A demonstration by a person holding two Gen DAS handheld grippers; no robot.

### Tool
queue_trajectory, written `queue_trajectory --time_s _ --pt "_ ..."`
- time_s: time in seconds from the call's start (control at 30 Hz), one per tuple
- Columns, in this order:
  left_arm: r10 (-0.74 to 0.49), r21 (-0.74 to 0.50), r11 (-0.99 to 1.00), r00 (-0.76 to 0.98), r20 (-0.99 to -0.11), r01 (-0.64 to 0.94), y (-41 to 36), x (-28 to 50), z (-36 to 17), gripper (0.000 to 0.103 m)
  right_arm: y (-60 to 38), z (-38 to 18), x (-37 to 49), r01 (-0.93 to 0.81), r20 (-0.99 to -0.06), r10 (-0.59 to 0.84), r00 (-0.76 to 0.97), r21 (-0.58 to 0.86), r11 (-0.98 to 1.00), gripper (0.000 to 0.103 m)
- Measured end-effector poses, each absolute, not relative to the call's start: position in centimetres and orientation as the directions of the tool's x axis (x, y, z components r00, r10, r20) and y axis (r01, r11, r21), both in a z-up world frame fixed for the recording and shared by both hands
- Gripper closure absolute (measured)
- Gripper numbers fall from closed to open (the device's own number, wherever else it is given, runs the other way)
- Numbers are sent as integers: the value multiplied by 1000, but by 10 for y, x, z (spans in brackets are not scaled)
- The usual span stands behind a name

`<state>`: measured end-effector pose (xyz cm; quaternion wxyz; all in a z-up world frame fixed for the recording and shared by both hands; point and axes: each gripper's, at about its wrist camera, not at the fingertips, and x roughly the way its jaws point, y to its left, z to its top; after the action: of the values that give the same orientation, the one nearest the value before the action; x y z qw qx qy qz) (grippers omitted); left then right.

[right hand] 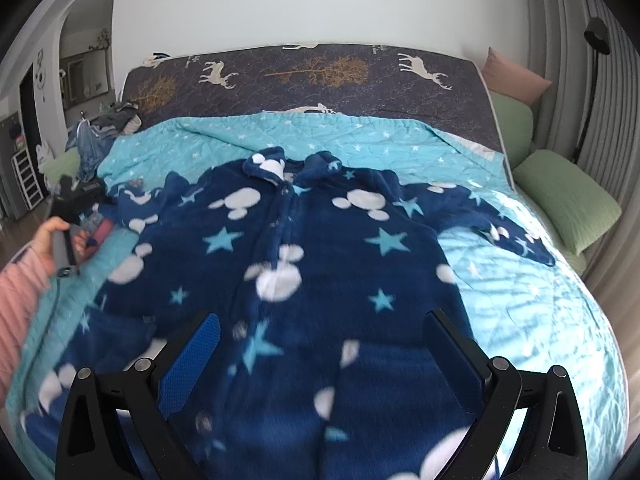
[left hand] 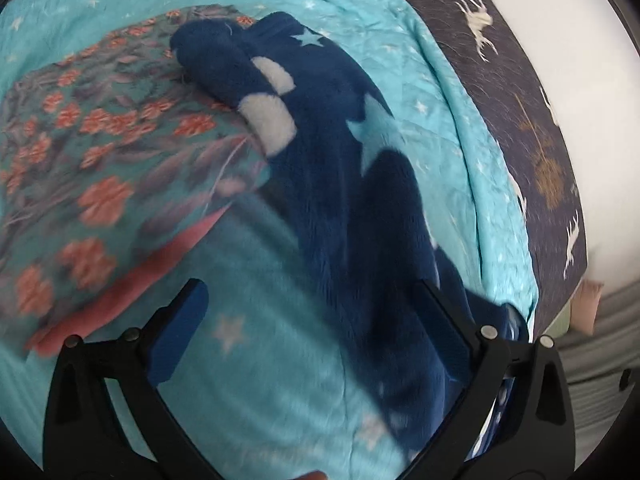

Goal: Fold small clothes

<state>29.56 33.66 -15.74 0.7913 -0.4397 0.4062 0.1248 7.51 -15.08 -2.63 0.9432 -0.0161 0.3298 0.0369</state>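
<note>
A navy fleece child's garment (right hand: 320,264) with white mouse heads and light blue stars lies spread flat, front up, on the turquoise star quilt (right hand: 520,300). My right gripper (right hand: 320,360) is open above its lower part and holds nothing. My left gripper (left hand: 312,328) is open, low over the quilt beside the garment's left sleeve (left hand: 320,152), which runs away from it; the right finger (left hand: 440,320) lies against the navy fleece. In the right wrist view the hand with the left gripper (right hand: 68,236) is at the garment's left edge.
A folded floral teal and coral cloth (left hand: 100,168) lies on the quilt left of the sleeve. A dark deer-print bed sheet (right hand: 320,76) covers the head of the bed. Green pillows (right hand: 568,200) and a pink one (right hand: 512,76) lie on the right, clothes piles (right hand: 104,128) on the left.
</note>
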Motion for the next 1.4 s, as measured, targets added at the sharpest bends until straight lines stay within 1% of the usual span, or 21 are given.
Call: queue_trajectory --time_s 0.03,0.07,0.1,0.13,0.17,0.2,0.27,0.37,0.43,0.53,0.63,0.77,0.83,0.9,1.0,1.03,1.17,1.23,1.3,1.37,1.4 --pt "-163 -598 578 640 -751 -555 336 300 -158 13 -148 -22 85 -94 -623 73 779 -1 996 0" --pt "-168 -602 574 640 -749 -554 336 303 -158 26 -145 -20 93 -105 -623 81 778 -3 994 0" --pt "-181 -613 572 645 -743 -545 335 308 -157 43 -142 -18 101 -118 -624 87 776 -9 993 0" --pt "-189 -617 576 647 -739 -536 334 312 -156 52 -136 -15 111 -134 -626 92 774 -20 991 0" --pt "-194 -618 585 649 -736 -525 334 317 -153 70 -129 -13 123 -157 -627 103 772 -31 987 0" --pt "-184 -606 607 651 -736 -514 332 319 -147 83 -122 -10 134 -179 -626 117 771 -38 983 0" --pt "-122 -561 659 665 -737 -501 327 319 -127 91 -108 -7 156 -221 -627 151 764 -35 975 0" --pt "-53 -501 733 696 -717 -460 320 320 -99 92 -87 -6 203 -288 -661 243 710 42 957 0" --pt "-18 -459 780 719 -695 -425 311 319 -76 92 -76 -9 241 -301 -699 308 645 139 944 0" --pt "15 -386 854 759 -651 -348 278 321 -39 92 -77 -16 279 -217 -728 310 611 223 950 2" --pt "16 -230 955 809 -588 -186 207 323 -5 92 -100 -21 285 -142 -720 311 621 287 947 2" --pt "-84 6 994 826 -557 105 81 313 0 91 -148 -24 279 -43 -729 242 640 281 959 2" --pt "-114 146 960 810 -576 239 17 302 -18 86 -178 -27 277 35 -738 199 645 289 957 2" --pt "-142 238 903 772 -620 357 -37 287 -44 66 -210 -32 277 112 -748 180 639 322 940 2" --pt "-185 272 849 737 -650 453 -69 262 -68 52 -246 -45 276 202 -786 160 597 340 918 2" --pt "-198 280 835 734 -650 474 -74 251 -71 50 -255 -51 276 217 -798 163 580 344 913 2" --pt "-218 313 816 760 -612 486 -66 215 -61 34 -261 -62 278 180 -802 208 560 362 914 2" --pt "-211 326 821 779 -590 469 -57 205 -51 32 -253 -64 282 133 -787 261 559 396 909 2" --pt "-188 298 853 786 -589 428 -35 201 -43 26 -240 -63 284 81 -772 297 562 409 909 2" --pt "-148 270 892 798 -584 363 -9 198 -42 22 -215 -56 284 -11 -763 298 573 357 934 2" --pt "-93 277 914 818 -568 297 10 198 -44 21 -199 -52 281 -56 -762 277 585 303 951 2"
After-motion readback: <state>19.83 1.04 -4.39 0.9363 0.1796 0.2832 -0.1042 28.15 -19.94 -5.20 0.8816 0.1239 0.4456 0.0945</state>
